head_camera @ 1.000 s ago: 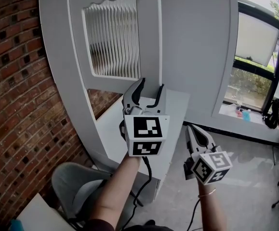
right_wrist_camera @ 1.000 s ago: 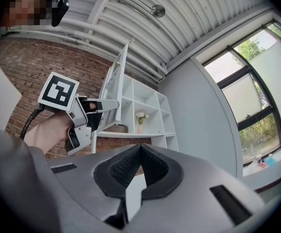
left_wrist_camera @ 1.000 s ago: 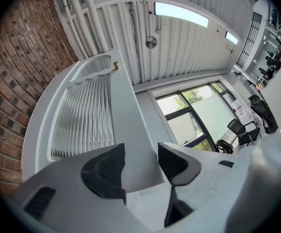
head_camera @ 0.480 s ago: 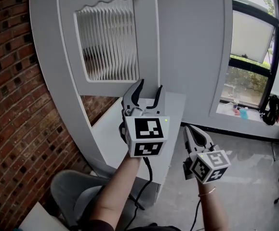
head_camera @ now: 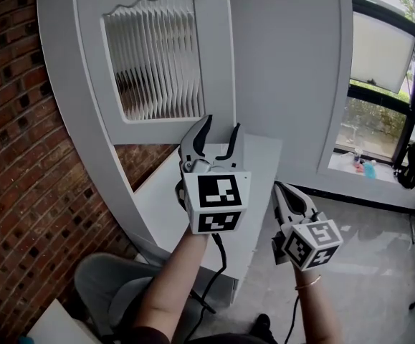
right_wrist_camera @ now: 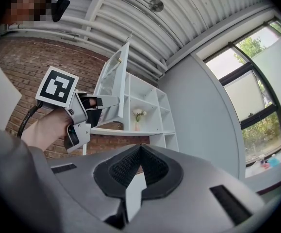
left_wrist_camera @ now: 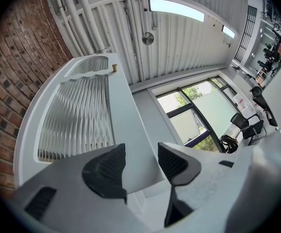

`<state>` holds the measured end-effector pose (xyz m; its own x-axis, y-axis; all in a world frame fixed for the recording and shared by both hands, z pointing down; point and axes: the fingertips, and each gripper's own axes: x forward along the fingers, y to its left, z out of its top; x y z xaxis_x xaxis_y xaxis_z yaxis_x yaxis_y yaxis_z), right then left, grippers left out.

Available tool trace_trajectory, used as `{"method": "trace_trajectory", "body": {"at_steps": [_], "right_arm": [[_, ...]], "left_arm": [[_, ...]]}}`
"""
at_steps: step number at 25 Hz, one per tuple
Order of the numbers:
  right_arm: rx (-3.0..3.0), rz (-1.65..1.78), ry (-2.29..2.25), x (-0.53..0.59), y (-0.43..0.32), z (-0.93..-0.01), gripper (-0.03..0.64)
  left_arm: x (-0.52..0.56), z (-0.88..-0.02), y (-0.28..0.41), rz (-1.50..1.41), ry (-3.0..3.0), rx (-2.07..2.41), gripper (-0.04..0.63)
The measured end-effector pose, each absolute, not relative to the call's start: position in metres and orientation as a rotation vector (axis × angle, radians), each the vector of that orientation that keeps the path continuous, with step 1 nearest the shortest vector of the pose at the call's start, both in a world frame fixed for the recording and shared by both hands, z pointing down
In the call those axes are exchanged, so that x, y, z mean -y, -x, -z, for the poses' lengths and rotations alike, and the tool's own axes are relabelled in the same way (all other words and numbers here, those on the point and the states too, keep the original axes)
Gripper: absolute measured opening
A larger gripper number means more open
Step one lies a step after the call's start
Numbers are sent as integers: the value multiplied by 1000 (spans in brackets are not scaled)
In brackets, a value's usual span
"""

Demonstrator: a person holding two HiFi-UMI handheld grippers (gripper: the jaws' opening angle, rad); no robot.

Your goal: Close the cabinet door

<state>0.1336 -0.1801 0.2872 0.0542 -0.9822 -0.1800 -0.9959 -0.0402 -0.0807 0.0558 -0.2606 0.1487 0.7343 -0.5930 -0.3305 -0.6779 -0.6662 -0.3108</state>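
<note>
Nearest me, the person's two forearms reach forward, each hand holding a gripper. The right gripper [head_camera: 282, 191] hangs lower and to the right, over the grey floor [head_camera: 365, 256]. Its fingers are pressed together with nothing between them. Below the left forearm sits a grey chair [head_camera: 110, 282].

The left gripper [head_camera: 216, 135] is raised higher, its marker cube facing up. Its fingers are spread, and the lower corner of the cabinet door [head_camera: 221, 63] sits between them. One finger lies against the door's face side and the other past its edge. I can't make out whether either pad actually presses the wood.

The door is white, with a ribbed glass panel [head_camera: 157, 63] set in a wavy-topped frame and a small brass knob [left_wrist_camera: 114, 67] further up its edge. It stands open, swung out well away from the cabinet [right_wrist_camera: 152, 106], whose open white shelves show in the right gripper view. A small vase of flowers [right_wrist_camera: 138, 118] stands on one of those shelves.

Behind the door on the left is a red brick wall [head_camera: 21, 156]. Far off to the right a dark-framed window [head_camera: 379, 106] looks out on greenery.
</note>
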Motion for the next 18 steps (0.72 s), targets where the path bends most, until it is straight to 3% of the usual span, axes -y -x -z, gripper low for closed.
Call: {"method": "trace_trajectory", "body": {"at_steps": [18], "right_arm": [[-2269, -79, 1880, 256, -195, -284, 1]], "left_arm": [[355, -144, -101, -192, 2403, -1279, 210]]}}
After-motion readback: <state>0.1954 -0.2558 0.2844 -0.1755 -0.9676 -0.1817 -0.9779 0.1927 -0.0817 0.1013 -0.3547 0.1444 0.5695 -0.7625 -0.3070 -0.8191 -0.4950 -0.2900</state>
